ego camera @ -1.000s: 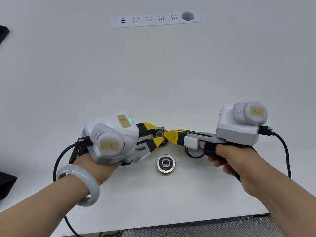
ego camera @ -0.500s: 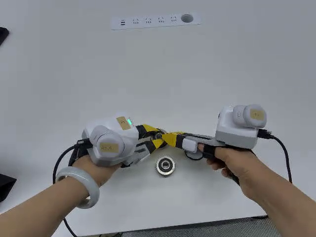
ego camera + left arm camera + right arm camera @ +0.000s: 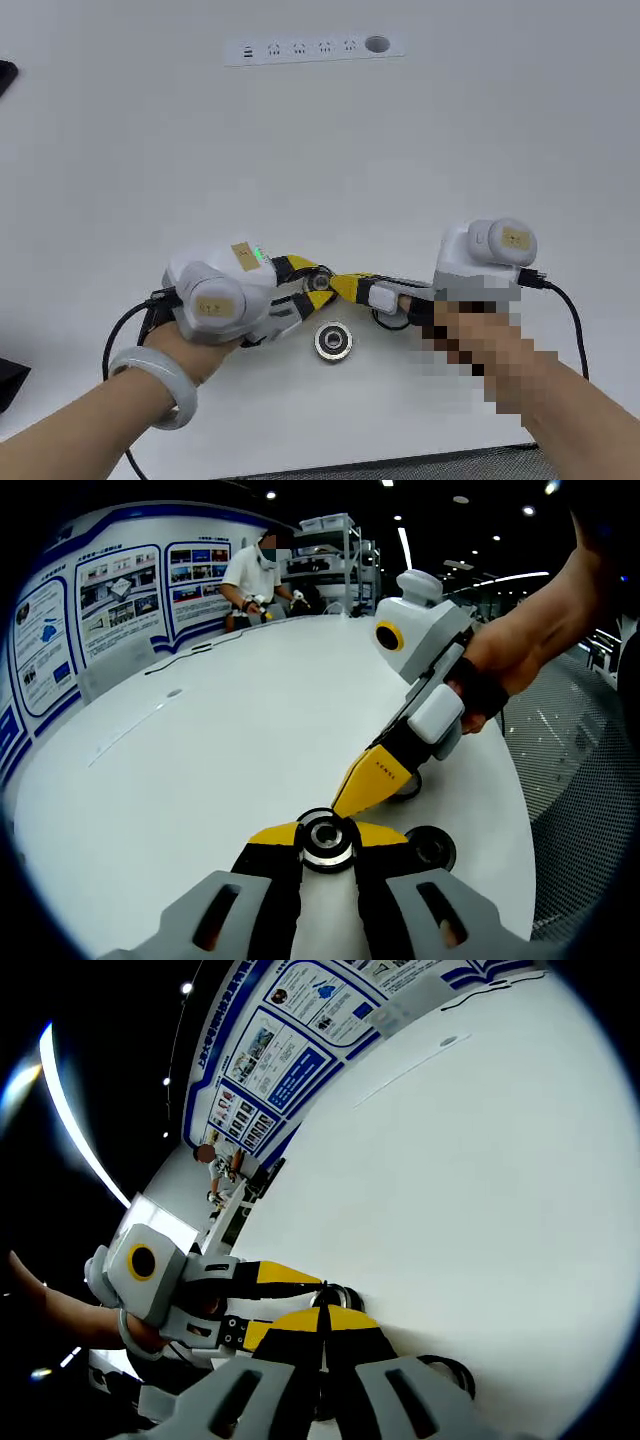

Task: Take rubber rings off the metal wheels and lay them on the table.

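Near the front edge of the white table [image 3: 300, 150], a hand wearing a pale bracelet [image 3: 150, 385] carries the left gripper [image 3: 308, 282]. Its yellow fingers are closed narrowly on a metal wheel [image 3: 326, 840] lifted just off the surface, and we see a dark rubber ring [image 3: 318, 814] around the wheel's rim. A second wheel [image 3: 333, 341] lies flat on the table just in front of it. The right gripper [image 3: 345, 286] meets the held wheel's edge with its fingers pressed together, but we cannot tell whether they pinch the ring. A dark loop [image 3: 391, 316] lies half hidden beneath that gripper's body, and we cannot make out what it is.
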